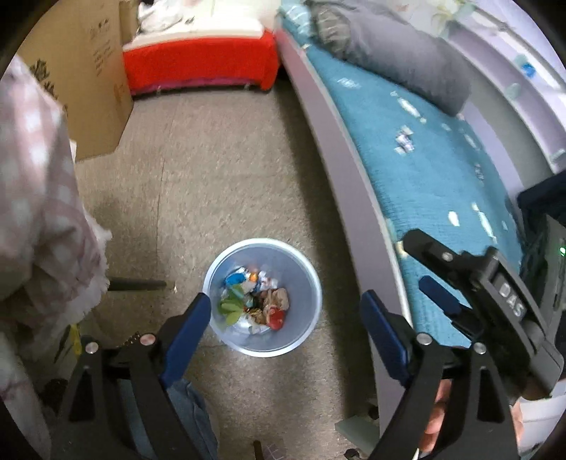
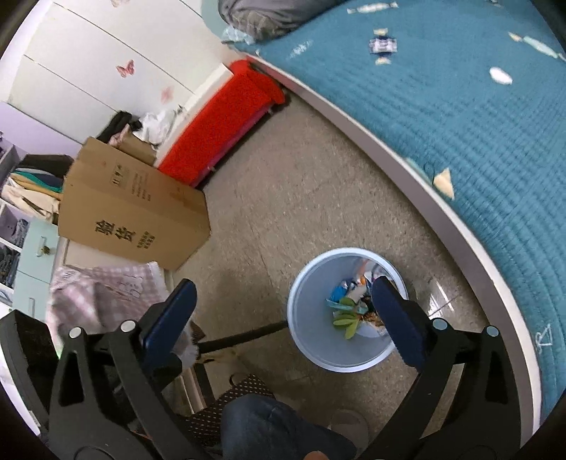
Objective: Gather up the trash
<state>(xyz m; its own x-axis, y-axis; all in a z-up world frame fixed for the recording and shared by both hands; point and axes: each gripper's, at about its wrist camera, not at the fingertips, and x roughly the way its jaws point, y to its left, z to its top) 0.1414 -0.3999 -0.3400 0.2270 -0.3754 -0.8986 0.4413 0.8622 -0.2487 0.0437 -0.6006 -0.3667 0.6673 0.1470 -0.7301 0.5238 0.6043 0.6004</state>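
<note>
wrapper (image 2: 382, 46) on teal bedspread (image 2: 460, 116), far side of bed from grey bin (image 2: 345, 311), lies up-right of both empty wide-open grippers, right gripper (image 2: 283, 318) nearer than left gripper (image 1: 286, 329), bin already holding trash.

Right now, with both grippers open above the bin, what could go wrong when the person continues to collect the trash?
1. The left gripper and right gripper hang close together over the trash bin; they could knock each other.
2. Small wrappers lie far up the blue bedspread, near the grey pillow; a long reach might push them deeper.
3. The bin stands free on the floor; a low gripper could tip it.
</note>
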